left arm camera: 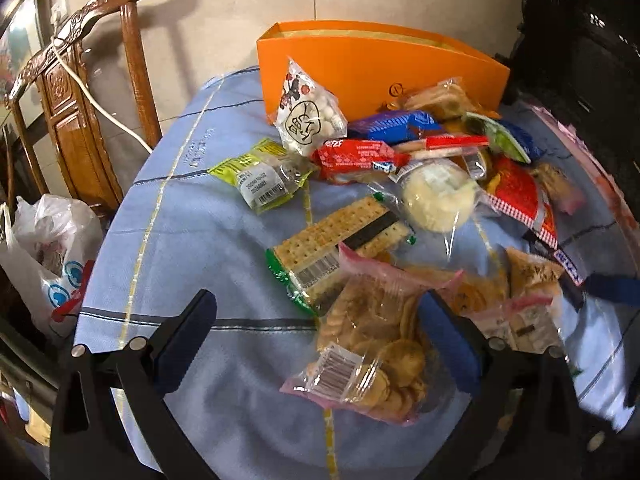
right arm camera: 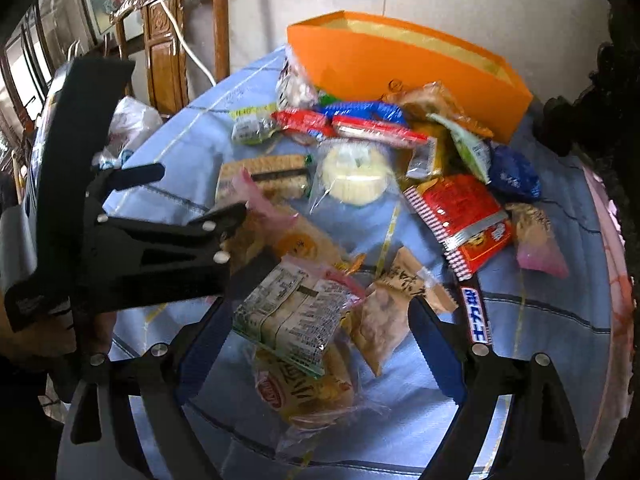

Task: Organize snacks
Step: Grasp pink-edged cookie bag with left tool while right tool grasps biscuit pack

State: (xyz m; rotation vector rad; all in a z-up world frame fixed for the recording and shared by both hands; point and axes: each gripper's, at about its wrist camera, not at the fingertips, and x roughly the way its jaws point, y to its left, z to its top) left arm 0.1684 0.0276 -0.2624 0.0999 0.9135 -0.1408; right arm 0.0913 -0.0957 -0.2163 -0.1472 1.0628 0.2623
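Organizing has barely begun, by the look of it: every snack visible lies loose on the blue checked tablecloth, and the orange box at the far edge shows no snack inside, though only part of its interior is visible.

Left to right in the left wrist view: a yellow-green packet with a white barcode sticker whose digits are too small to read; a clear bag of white balls printed with black characters; a red wrapper with "ZF" at its end; a cracker pack with a barcode; a round pale cake in clear film.

The left gripper hangs with fingers spread over a pink-edged biscuit bag, not touching it.

In the right wrist view, the right gripper also stands spread wide, above a pack with a dense printed label and a yellow packet. At far right lies a red striped packet; its print is illegible.
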